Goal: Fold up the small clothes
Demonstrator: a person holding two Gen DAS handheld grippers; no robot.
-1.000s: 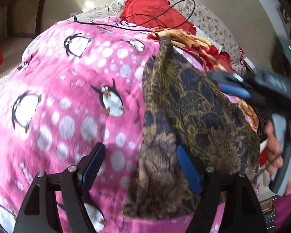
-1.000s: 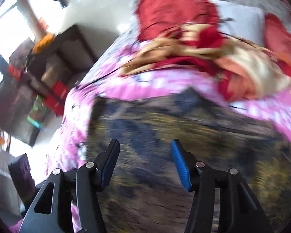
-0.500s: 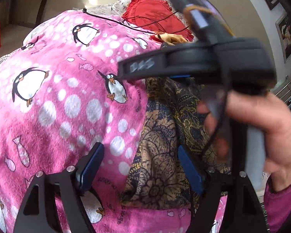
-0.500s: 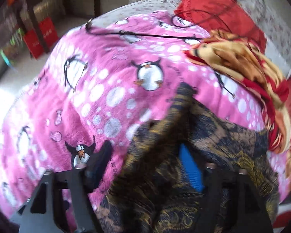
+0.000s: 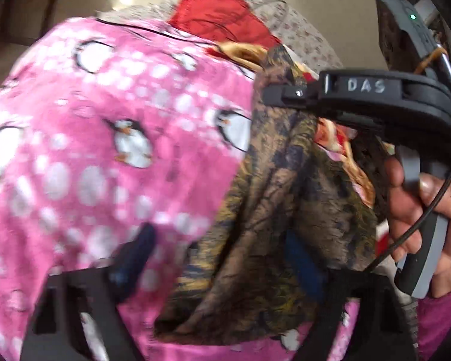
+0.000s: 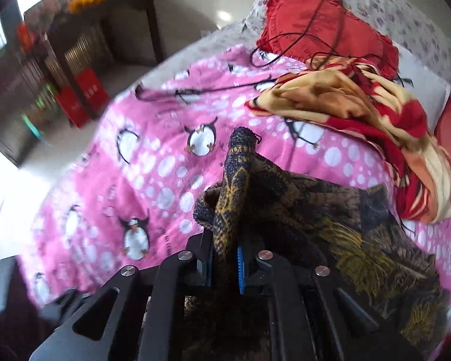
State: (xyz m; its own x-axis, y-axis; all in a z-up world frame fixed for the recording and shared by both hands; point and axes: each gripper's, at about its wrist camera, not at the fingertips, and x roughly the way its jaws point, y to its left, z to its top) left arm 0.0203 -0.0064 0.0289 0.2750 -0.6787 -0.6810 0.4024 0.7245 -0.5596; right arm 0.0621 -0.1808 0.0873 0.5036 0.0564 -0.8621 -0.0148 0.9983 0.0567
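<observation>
right gripper [image 6: 225,258]: just closed, clamped on corner of dark patterned cloth [image 6: 345,225] lying on bed's pink penguin blanket [image 6: 135,165] | left gripper [image 5: 219,258]: narrowing, apart, straddling cloth edge | fold can begin

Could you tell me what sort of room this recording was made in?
Most likely a bedroom at home: the clothes lie on a bed spread with a pink penguin blanket, a red frilled cushion and floral pillows sit at its head, and dark wooden furniture stands alongside.
</observation>
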